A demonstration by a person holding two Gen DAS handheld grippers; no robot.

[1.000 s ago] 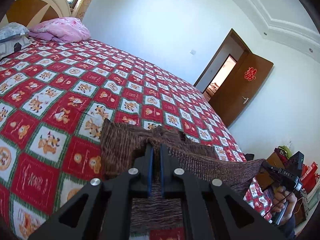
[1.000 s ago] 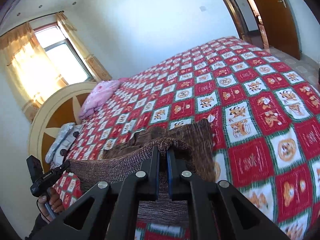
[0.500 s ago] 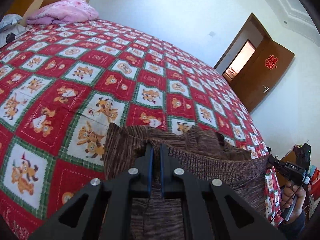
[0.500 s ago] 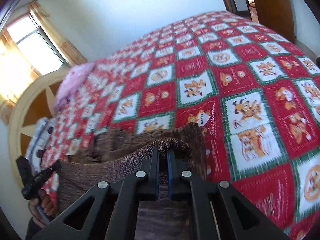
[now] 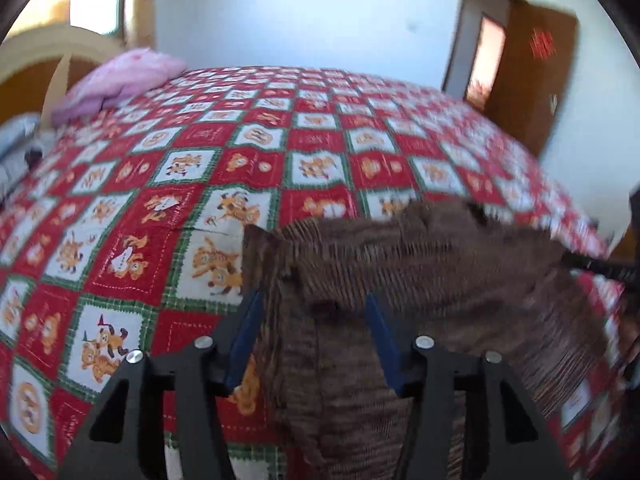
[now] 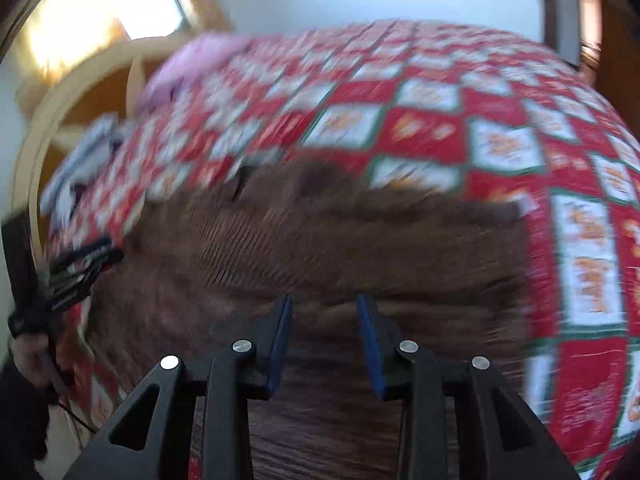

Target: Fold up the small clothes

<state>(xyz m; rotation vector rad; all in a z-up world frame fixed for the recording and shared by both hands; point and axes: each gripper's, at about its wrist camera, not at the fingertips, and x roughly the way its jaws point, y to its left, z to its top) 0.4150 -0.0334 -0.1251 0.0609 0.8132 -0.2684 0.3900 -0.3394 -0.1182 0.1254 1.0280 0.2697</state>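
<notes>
Both grippers w/ jaws spread, gripping nothing: left gripper [image 5: 312, 300], right gripper [image 6: 324, 304]. Brown sweater [image 5: 400, 264] lies on bed quilt [image 5: 200, 168] just ahead/under fingers, prob laid flat so folding can start.

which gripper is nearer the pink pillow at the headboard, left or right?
Left. The left gripper is open over the brown knit garment on the pink pillow side; the right gripper, also open, is further toward the door.

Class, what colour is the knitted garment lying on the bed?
Brown, a ribbed knit garment; clearest in the left wrist view.
</notes>
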